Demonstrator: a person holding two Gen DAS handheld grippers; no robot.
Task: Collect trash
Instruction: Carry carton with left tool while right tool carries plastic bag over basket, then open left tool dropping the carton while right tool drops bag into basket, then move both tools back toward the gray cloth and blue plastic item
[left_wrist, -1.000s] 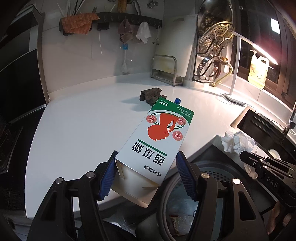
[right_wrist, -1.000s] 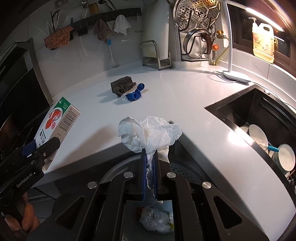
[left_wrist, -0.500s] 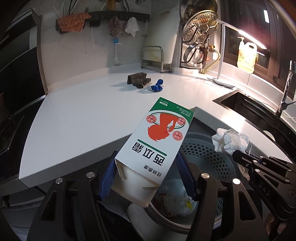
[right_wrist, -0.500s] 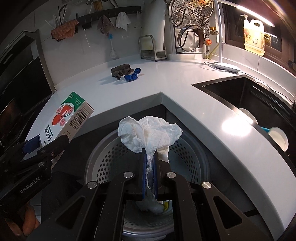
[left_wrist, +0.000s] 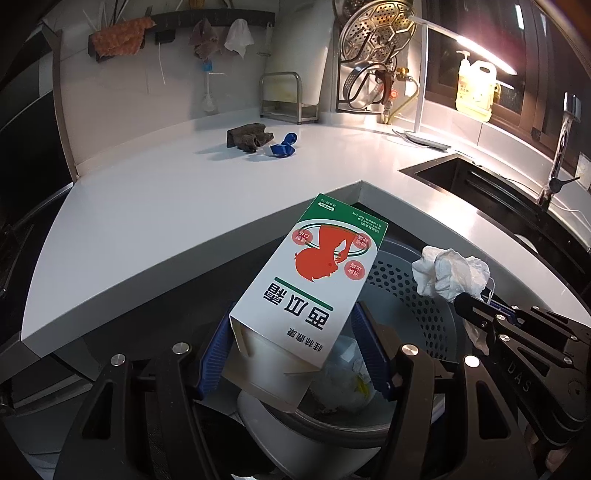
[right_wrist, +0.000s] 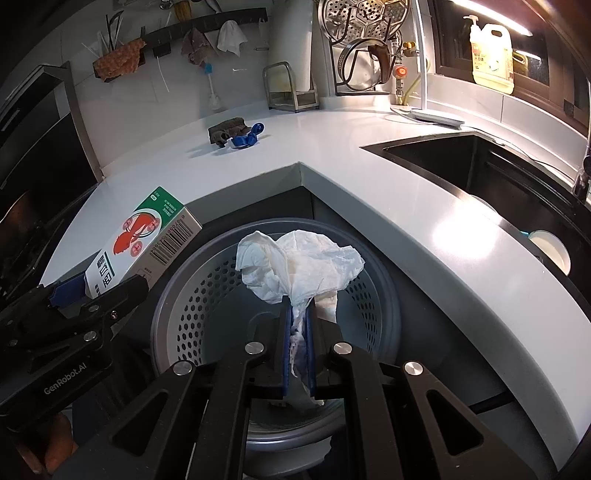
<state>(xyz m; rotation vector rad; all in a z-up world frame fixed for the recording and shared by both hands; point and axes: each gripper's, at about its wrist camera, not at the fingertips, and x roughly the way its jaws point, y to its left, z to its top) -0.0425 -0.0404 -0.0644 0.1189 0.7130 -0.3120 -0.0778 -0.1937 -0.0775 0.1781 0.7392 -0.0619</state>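
Currently the carton (left_wrist: 314, 291) is gripped at its open bottom end by the left tongs (left_wrist: 295, 354), and the crumpled tissue (right_wrist: 299, 266) is pinched in the right tongs (right_wrist: 299, 343), both held above the perforated bin (right_wrist: 373, 295). Both are judged light; the empty carton can be crushed, the tissue is limp.

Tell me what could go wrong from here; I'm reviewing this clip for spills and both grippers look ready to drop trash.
1. The box in the left gripper extends over the bin's left rim; released now, it might catch the rim.
2. The tissue is pinched deep between the right gripper's pads and may cling when they open.
3. The grippers sit close together over the bin and could bump.
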